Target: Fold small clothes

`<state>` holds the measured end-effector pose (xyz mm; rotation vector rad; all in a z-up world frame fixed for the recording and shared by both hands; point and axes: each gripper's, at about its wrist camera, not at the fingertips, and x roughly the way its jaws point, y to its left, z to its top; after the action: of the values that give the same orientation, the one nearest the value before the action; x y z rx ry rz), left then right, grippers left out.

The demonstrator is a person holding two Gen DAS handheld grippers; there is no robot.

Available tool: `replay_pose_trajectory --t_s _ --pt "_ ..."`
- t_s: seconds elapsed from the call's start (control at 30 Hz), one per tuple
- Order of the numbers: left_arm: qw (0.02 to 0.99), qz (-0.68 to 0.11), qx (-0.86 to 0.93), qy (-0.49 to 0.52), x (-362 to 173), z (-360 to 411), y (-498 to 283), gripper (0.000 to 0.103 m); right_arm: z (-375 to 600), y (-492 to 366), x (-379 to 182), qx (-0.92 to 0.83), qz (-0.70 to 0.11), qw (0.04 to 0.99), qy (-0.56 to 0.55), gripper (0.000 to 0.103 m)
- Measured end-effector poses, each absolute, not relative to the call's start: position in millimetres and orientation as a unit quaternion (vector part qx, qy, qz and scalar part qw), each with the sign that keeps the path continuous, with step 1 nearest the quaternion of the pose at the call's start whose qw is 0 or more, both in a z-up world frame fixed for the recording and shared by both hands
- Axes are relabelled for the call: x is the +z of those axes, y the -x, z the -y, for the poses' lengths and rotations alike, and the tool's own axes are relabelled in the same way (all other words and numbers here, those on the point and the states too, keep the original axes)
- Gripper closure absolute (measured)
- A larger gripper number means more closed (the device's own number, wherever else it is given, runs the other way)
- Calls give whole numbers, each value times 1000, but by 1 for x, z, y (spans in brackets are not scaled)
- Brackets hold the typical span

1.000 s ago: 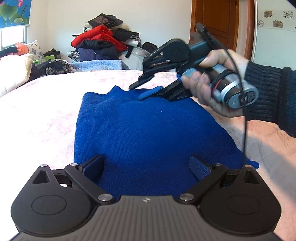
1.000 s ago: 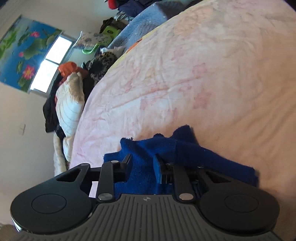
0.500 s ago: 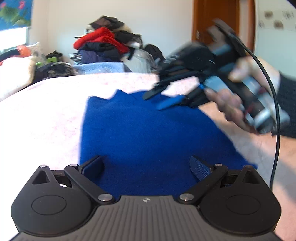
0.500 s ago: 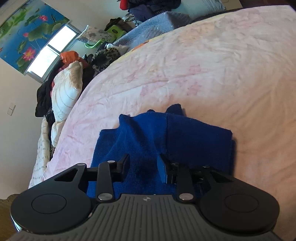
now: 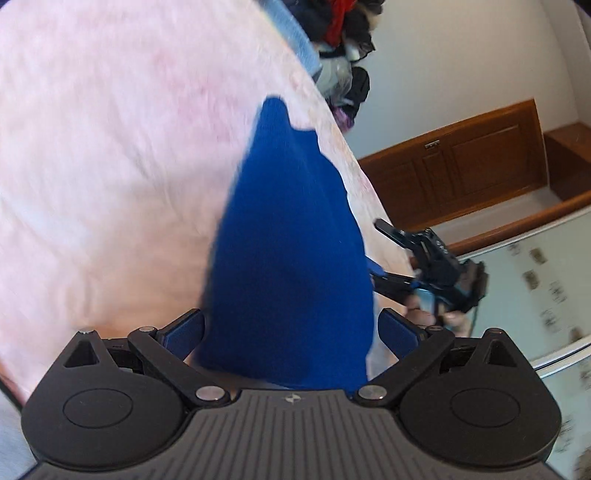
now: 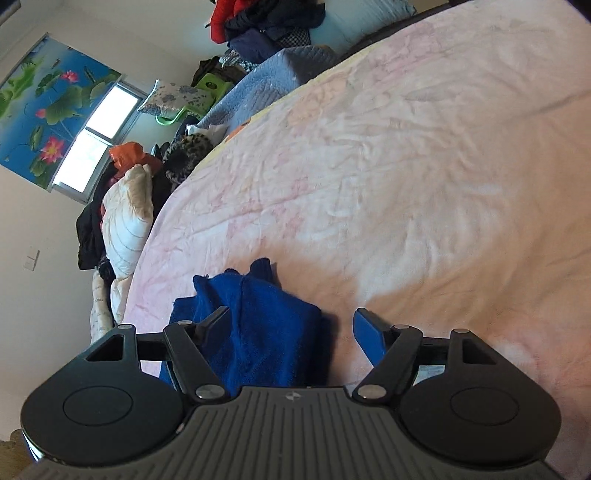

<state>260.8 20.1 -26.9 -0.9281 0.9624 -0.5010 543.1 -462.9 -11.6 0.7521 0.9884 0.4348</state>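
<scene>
A blue knitted garment point(image 5: 291, 240) lies folded on the pink bed cover point(image 5: 110, 147). My left gripper point(image 5: 291, 325) is open wide at its near end, and the cloth runs between the blue pads without either pressing on it. In the same view my right gripper point(image 5: 375, 245), held by a hand, sits at the garment's right edge. In the right wrist view the garment point(image 6: 273, 325) is a doubled bundle. My right gripper point(image 6: 293, 326) has its jaws opening. Its left finger overlaps the cloth and its right pad stands clear over the bed cover point(image 6: 406, 166).
A heap of red and dark clothes point(image 6: 258, 26) and a light blue blanket point(image 6: 280, 74) lie beyond the bed's far edge. Pillows and more clothes point(image 6: 125, 221) pile up under the window. A wooden door point(image 5: 461, 166) stands past the bed on the right.
My right gripper has widened its jaws and let go of the blue fold, drawing back along the garment. My left gripper has rolled and shifted, so the garment now looks narrow and upright.
</scene>
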Motion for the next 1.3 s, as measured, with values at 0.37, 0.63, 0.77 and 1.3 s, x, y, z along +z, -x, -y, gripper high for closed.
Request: replay_pose_trajectory --t_s 0.37,0.63,0.77,1.3 --pt "716 -468 -239 459 -36 -9 -270 40 427 -567 -20 298 -452 757 -366 15" --pt "706 -503 -217 449 -42 -8 -270 75 428 -567 -34 283 -469 761 -347 82" --pt "718 -499 -223 432 -35 -11 -264 85 426 -559 -33 281 -456 771 -345 82" --pt "730 -495 -229 411 -12 -21 -254 87 415 -525 -22 298 -465 768 -325 82"
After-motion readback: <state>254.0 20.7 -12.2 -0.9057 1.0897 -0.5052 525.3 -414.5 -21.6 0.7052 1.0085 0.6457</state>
